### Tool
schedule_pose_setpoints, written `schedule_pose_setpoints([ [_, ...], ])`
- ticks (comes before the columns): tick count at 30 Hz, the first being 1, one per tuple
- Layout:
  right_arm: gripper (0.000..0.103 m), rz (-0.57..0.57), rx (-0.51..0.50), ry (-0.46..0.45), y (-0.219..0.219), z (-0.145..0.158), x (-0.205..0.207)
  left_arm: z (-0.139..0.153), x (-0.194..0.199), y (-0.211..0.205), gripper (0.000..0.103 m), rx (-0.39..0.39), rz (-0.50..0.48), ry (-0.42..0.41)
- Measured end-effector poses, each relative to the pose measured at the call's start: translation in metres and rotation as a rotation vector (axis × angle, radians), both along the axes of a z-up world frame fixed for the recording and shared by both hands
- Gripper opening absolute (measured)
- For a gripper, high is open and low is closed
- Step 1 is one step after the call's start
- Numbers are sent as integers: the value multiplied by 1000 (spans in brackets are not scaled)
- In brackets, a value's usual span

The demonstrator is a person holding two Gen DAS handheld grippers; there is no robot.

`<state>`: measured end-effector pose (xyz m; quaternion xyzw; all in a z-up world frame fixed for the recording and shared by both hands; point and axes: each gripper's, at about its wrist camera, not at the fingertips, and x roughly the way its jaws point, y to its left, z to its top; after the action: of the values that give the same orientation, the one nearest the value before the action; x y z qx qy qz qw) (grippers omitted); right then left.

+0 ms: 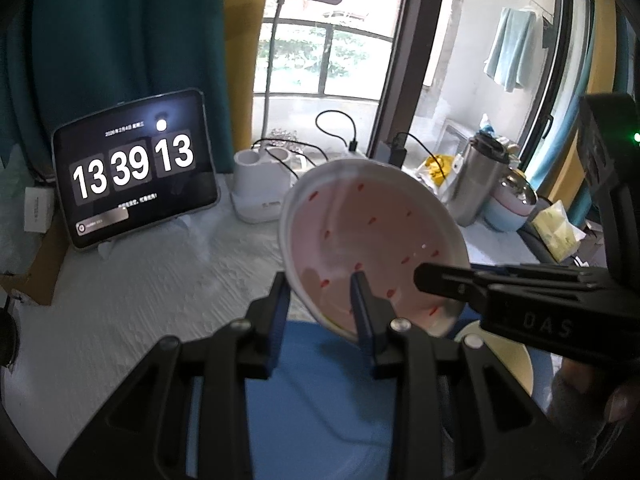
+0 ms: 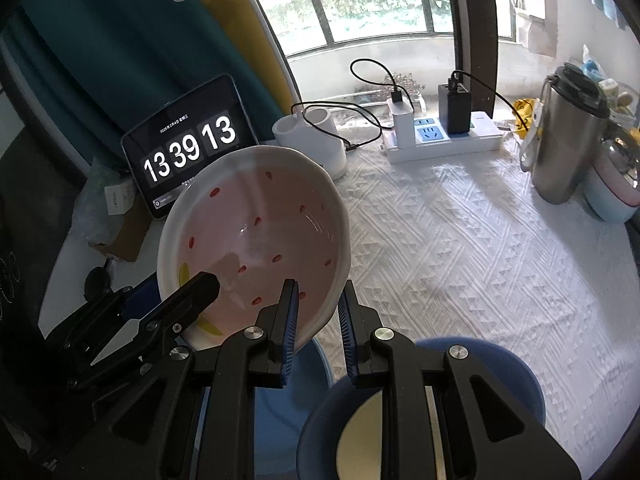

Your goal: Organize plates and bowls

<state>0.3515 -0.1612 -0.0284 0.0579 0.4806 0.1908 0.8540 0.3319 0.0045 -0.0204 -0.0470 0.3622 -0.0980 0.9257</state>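
- The pink bowl (image 2: pixel 256 240) is held tilted in the air above the blue plate (image 1: pixel 320 380), pinched at its rim from two sides.
- The right claw (image 2: pixel 318 308) is pressed onto the near rim, one pad inside and one outside; the left claw (image 1: pixel 320 300) pinches the opposite rim the same way.
- A blue bowl (image 2: pixel 516 376) with a cream inside sits just right of the blue plate, under the right claw.
- For a clean step, the pink bowl should probably be levelled before it is lowered, and one claw spread only once the bowl is borne from below.
- With a thin glazed rim, a slip is likely if the two claws are pulled apart or twisted against each other.
- Behind the blue plate, a tablet (image 2: pixel 188 148) stands on the table (image 2: pixel 460 240); a power strip (image 2: pixel 444 136) with cables and a steel flask (image 2: pixel 568 140) lie farther back and right.
- These are well apart from the blue plate and should not be in the way.
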Motion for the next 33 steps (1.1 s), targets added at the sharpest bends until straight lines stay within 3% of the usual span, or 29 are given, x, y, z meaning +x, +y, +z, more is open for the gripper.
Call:
schedule_pose_setpoints([
  [33,22,-78,67,-14,-85,8,-54,13,-45,-81,32,51,-93,-10],
])
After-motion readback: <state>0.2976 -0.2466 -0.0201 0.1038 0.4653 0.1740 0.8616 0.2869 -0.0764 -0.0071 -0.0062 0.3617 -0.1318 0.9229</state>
